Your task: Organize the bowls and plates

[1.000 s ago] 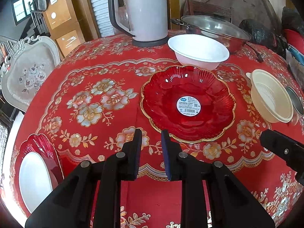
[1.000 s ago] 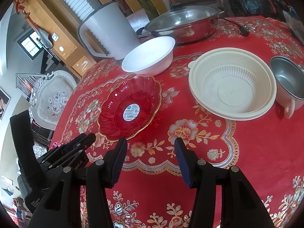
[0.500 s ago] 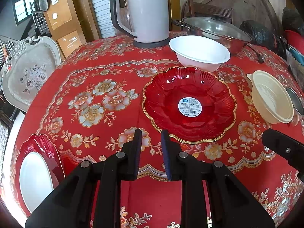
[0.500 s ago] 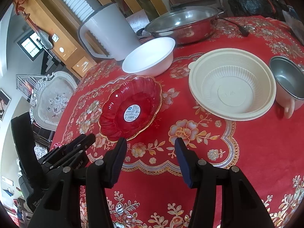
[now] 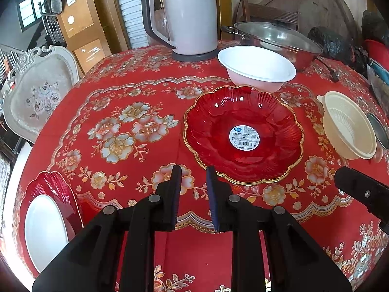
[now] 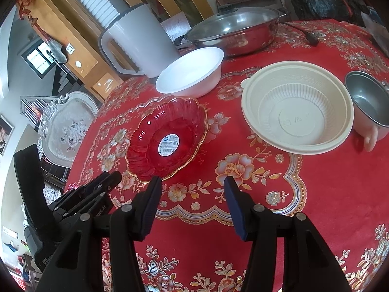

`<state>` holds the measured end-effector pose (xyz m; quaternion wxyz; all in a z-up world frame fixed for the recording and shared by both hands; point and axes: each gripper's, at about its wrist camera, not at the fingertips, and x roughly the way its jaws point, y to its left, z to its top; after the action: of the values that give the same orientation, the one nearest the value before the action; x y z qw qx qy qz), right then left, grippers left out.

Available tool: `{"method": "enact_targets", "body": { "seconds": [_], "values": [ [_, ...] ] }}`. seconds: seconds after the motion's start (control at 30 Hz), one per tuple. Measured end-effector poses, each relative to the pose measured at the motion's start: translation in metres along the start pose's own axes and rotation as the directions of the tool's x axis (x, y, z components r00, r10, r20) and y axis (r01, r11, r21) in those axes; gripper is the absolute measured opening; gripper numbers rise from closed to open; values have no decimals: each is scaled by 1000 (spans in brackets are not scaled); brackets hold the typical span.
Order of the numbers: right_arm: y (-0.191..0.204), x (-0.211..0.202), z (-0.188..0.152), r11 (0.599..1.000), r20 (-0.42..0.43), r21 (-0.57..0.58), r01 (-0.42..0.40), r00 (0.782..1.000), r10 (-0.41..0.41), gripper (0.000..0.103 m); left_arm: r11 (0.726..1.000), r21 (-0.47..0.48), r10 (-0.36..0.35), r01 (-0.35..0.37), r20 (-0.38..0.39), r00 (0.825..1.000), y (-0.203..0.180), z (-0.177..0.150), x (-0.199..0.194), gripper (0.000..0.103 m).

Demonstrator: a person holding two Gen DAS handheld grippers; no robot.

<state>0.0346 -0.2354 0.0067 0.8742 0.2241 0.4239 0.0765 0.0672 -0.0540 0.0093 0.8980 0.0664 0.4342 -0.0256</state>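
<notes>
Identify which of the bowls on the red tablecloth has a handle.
The small grey metal bowl at the right edge: a pink handle juts from its side. The white round bowl and the cream ribbed plastic bowl have none.

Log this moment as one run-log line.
left gripper: narrow gap, empty | right gripper: open, empty | red plate: on table, untouched | cream bowl: empty | white bowl: behind plate

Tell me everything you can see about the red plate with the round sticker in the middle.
The red plate looks like clear red plastic or glass, with a scalloped, flower-shaped rim edged in gold and ribbed sides. A round white barcode sticker sits at its centre. It lies flat and empty on the floral red tablecloth, right next to the white bowl behind it; contact is unclear. No gripper touches it.
</notes>
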Motion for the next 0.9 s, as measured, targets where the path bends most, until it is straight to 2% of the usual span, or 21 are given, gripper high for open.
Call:
{"method": "enact_targets", "body": {
  "seconds": [0.9],
  "values": [
    [-3, 16, 8, 1000, -28, 11, 21, 999, -21, 56, 1000, -7, 27, -27, -17, 999, 4, 9, 16, 20]
  ]
}}
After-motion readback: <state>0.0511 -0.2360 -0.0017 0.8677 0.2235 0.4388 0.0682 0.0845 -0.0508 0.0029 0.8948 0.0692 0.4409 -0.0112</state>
